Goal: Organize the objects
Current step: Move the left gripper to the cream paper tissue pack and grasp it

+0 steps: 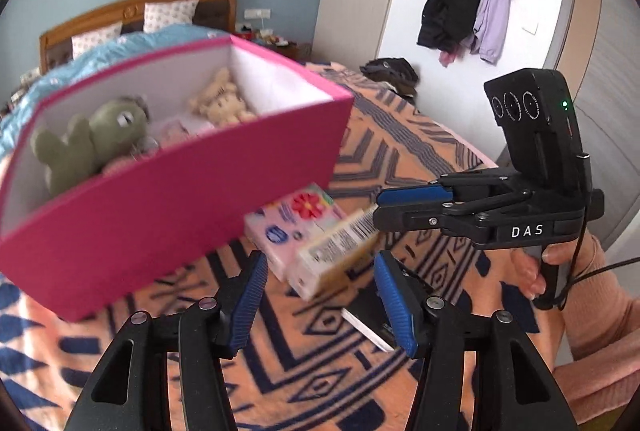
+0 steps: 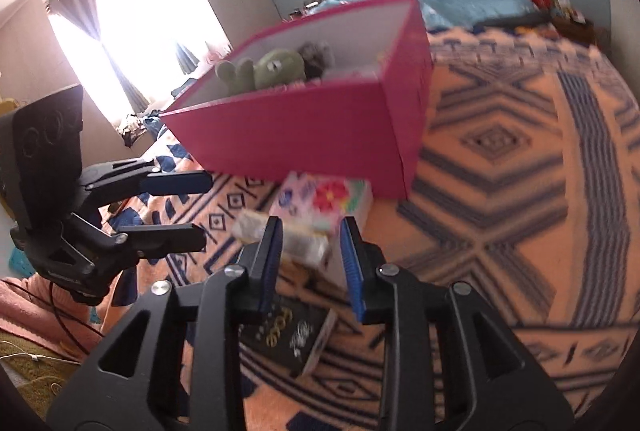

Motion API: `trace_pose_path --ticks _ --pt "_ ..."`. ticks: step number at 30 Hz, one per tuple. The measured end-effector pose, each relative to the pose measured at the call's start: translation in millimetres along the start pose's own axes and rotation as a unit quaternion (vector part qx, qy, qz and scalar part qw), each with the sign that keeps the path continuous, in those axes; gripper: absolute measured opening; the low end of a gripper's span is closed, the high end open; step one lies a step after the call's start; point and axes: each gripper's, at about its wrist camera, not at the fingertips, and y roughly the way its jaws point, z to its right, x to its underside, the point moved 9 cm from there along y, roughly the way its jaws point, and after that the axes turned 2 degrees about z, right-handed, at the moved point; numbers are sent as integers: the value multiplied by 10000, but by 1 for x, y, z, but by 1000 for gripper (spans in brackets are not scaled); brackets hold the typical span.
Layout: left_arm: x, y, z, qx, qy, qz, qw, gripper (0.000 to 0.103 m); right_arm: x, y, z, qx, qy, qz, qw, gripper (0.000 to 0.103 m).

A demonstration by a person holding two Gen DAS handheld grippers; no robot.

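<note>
- Left wrist view is filled mostly by the bed (image 1: 400,135), which is covered by a soft woven blanket (image 1: 304,351) in peach with dark blue geometric lines; a yielding, slightly uneven support is to be expected under anything set on it.
- Next in size, a pink box (image 1: 168,199) is seen standing on the blanket, open-topped, stiff-walled and white inside (cardboard, by the look of it); it is judged light but bulky, best taken by a rim or wall.
- Inside the box, a green plush toy (image 1: 92,143) and a cream plush toy (image 1: 218,99) are already lodged; both are soft, light and squashable.
- Just in front of the box, a pink tissue pack (image 1: 294,219) printed with a red flower lies on the blanket; a crinkly, slippery film wrap is assumed, so its narrow sides should be pinched.
- Touching it on the near side, a small yellowish carton (image 1: 336,255) with a barcode lies tilted; it is rigid-edged, light, and should be gripped across its flat faces.
- Nearest the cameras, a flat dark box (image 2: 288,335) with gilt lettering is partly hidden.
- The left tongs (image 1: 320,295) are held apart and empty, the carton lying just ahead of the gap.
- The right tongs (image 2: 312,255) are likewise parted and nothing is clamped.
</note>
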Motion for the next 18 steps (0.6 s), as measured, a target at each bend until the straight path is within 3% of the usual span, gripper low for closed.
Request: trace_pose_path --ticks 5,18 --pt "5 12 3 216 -224 -107 9995 55 7 2 0 -138 168 1 9998 32" --pt "31 10 17 577 -290 -385 9972 54 34 -1 -20 -155 -290 -343 9989 32"
